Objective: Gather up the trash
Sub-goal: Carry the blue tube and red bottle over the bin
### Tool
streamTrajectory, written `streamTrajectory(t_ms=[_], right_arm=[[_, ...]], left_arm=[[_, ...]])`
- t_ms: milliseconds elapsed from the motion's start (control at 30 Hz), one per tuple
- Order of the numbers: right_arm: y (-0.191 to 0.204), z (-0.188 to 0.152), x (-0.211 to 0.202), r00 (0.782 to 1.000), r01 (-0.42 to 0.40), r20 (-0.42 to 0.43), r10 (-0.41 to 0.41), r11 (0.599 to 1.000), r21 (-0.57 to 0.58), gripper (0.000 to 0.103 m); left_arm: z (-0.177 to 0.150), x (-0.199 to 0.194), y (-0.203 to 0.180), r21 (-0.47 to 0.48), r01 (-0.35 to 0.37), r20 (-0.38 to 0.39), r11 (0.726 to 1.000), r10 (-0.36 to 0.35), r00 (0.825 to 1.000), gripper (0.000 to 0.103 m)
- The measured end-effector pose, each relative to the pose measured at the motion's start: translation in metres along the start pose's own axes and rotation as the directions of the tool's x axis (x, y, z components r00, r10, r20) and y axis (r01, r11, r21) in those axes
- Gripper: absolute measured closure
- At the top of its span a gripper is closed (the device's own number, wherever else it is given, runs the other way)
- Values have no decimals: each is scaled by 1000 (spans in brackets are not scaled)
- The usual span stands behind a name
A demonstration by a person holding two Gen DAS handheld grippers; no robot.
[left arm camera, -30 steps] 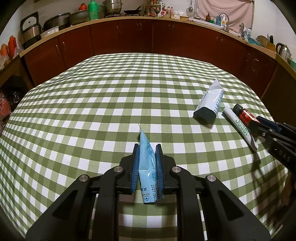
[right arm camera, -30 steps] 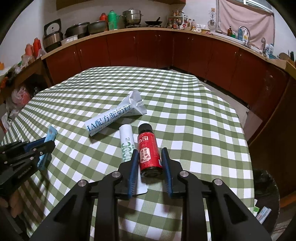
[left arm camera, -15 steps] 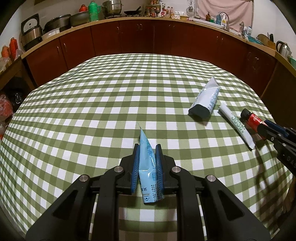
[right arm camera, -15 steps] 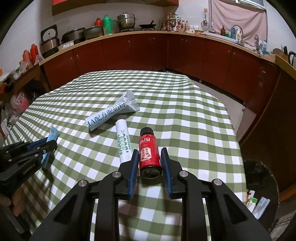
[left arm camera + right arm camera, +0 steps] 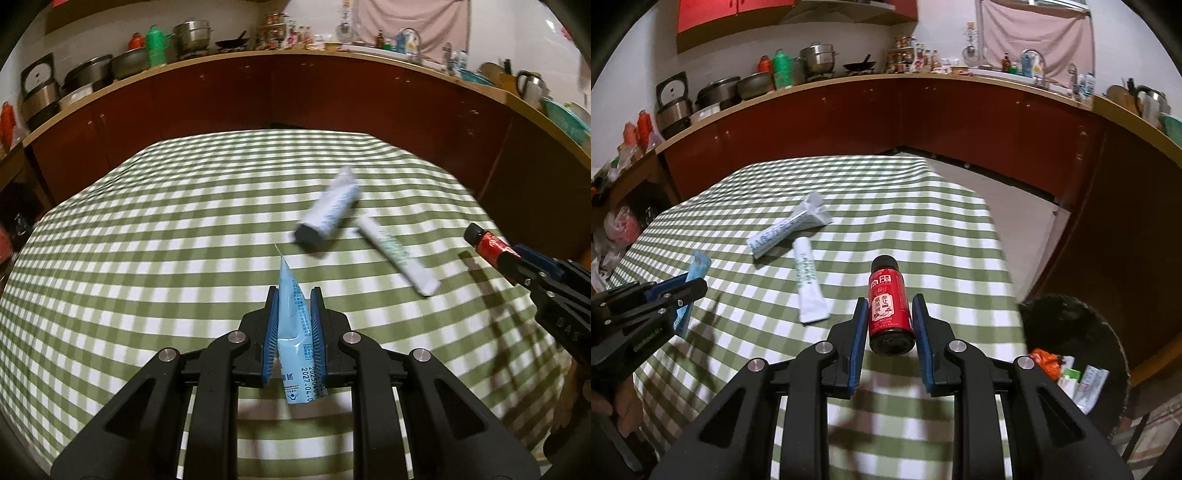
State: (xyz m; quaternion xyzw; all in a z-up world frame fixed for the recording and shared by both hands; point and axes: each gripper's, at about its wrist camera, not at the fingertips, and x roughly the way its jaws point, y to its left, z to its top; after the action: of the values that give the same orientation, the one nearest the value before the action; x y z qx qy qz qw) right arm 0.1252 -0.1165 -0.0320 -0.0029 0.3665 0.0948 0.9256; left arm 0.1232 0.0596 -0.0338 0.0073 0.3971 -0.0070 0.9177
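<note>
My left gripper is shut on a light blue sachet, held above the green checked tablecloth. My right gripper is shut on a small red bottle with a black cap, lifted near the table's right edge. In the right wrist view the left gripper and its blue sachet show at the left. The red bottle also shows at the right of the left wrist view. A white tube and a folded white and blue carton lie on the cloth.
A black trash bin holding several wrappers stands on the floor just right of the table. Dark red cabinets with a cluttered worktop run round the room behind. A gap of floor separates table and cabinets.
Both grippers have pulled back and up from the table with their loads and swung right. The red bottle has left the white tube's side, and the trash bin has come into the right wrist view.
</note>
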Motion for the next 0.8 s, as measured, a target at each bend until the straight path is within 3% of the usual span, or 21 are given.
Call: streamTrajectory(t_ms=[467, 800], right_arm=[[-92, -26, -39, 982, 181, 28, -187, 974, 136, 78], [-136, -37, -48, 958, 275, 34, -285, 945, 180, 79]], left_arm=[[16, -1, -126, 149, 181, 30, 972, -187, 982, 86], [21, 13, -196, 225, 233, 18, 946, -243, 970, 86]])
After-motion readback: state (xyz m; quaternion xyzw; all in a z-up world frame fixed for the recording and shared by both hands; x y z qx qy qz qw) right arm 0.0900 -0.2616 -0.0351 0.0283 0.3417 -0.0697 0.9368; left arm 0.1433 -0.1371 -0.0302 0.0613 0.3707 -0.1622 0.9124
